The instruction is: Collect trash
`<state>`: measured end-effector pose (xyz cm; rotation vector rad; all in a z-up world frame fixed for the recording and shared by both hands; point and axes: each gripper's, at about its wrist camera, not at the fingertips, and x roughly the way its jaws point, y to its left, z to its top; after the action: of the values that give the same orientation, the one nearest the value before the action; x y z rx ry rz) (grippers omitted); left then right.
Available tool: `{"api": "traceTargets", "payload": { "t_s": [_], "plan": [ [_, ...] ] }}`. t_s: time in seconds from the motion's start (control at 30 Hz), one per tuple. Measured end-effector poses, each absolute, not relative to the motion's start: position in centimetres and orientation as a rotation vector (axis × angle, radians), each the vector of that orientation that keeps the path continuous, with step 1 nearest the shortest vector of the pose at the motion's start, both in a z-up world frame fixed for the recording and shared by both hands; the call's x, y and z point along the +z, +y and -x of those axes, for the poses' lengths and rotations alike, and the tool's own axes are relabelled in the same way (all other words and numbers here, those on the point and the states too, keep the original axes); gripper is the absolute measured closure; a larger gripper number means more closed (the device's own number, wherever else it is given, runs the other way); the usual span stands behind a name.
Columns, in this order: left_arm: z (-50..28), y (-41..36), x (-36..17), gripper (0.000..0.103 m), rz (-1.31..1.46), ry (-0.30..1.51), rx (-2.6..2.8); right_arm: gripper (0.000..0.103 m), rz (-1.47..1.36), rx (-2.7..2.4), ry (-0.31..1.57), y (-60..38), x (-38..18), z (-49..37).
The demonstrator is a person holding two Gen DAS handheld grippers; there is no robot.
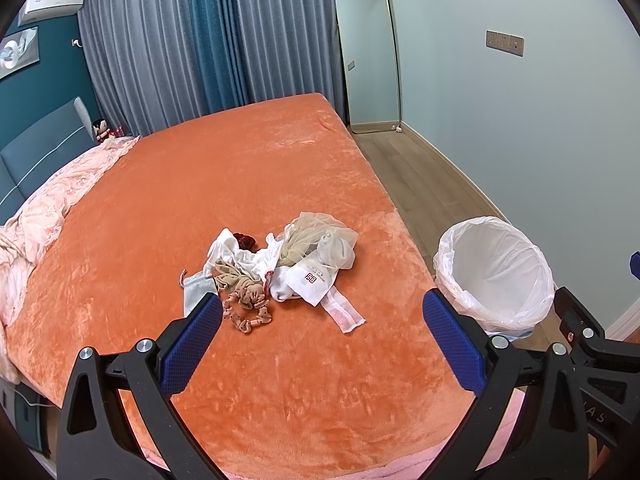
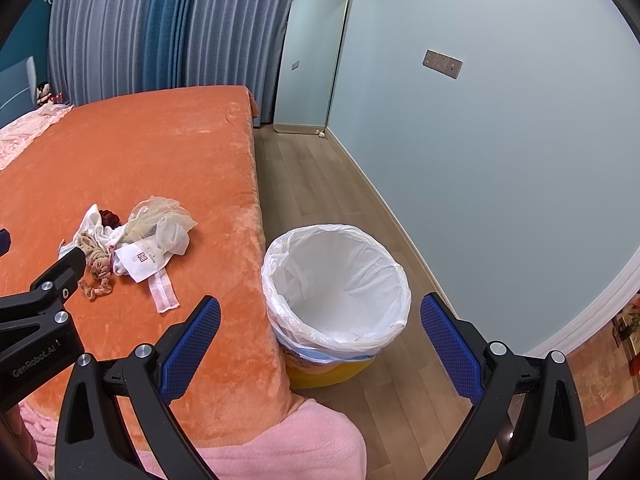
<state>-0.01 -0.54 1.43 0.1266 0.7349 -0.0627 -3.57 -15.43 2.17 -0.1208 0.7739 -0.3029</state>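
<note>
A pile of trash [image 1: 280, 264] lies mid-bed on the orange blanket [image 1: 240, 168]: white cloth, a beige mesh bag, a white packet with a red label, a spotted scrunchie and a grey pouch. My left gripper [image 1: 322, 304] hovers open just short of the pile, nothing between its blue pads. A yellow bin with a white liner [image 1: 448, 264] stands on the floor beside the bed. In the right wrist view, my right gripper [image 2: 320, 306] is open and empty over the bin's rim [image 2: 280, 256]. The pile [image 2: 136, 240] sits to its left, with the left gripper [image 2: 42, 248] beside it.
A tall mirror [image 2: 312, 56] leans on the wall past the bed's far corner. Wooden floor [image 2: 340, 184] runs between bed and wall. A pink quilt [image 1: 52, 208] is bunched at the headboard side. A pink blanket [image 2: 280, 440] hangs at the near edge.
</note>
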Motion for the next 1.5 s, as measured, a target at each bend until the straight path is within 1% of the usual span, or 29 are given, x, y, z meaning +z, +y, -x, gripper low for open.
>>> {"api": "traceTargets", "payload": {
  "t_s": [1.5],
  "plan": [
    [-0.15, -0.84, 1.87, 0.008, -0.124, 0.72, -0.068, 0.007, 0.114, -0.309, 0.761, -15.08, 2.25, 3.69]
  ]
}}
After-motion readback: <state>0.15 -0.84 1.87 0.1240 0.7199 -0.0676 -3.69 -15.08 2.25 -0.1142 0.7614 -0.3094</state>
